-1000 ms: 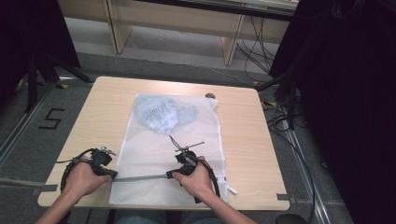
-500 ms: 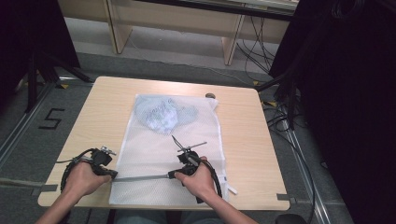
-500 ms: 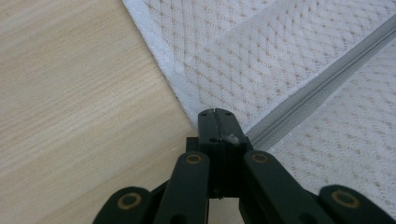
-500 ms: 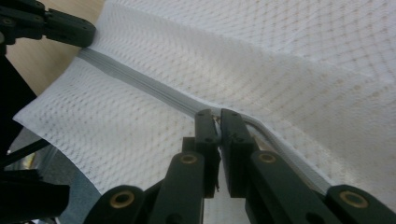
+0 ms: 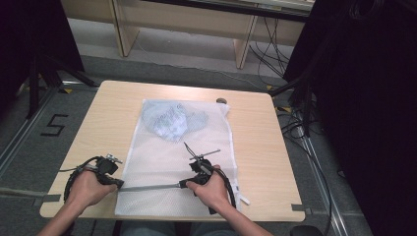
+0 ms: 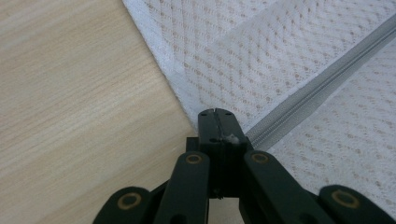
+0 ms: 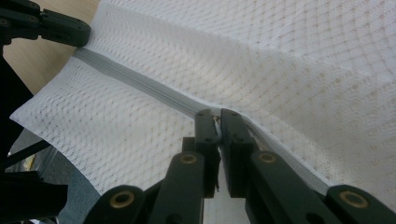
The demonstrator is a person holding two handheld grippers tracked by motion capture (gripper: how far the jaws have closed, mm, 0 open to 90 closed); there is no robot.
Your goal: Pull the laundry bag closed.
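Mesh bag's (image 5: 172,162) zipper (image 5: 150,187) is pinched by both grippers (image 5: 118,183) (image 5: 183,184).

Black tongs (image 6: 218,122) on jointed arms with brass-coloured pivot pins, trailing black cables.

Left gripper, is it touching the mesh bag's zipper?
Touching. The left gripper view shows the left gripper with jaws closed on the end of the grey zipper.

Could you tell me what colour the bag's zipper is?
Grey zipper, clearest in the left gripper view.
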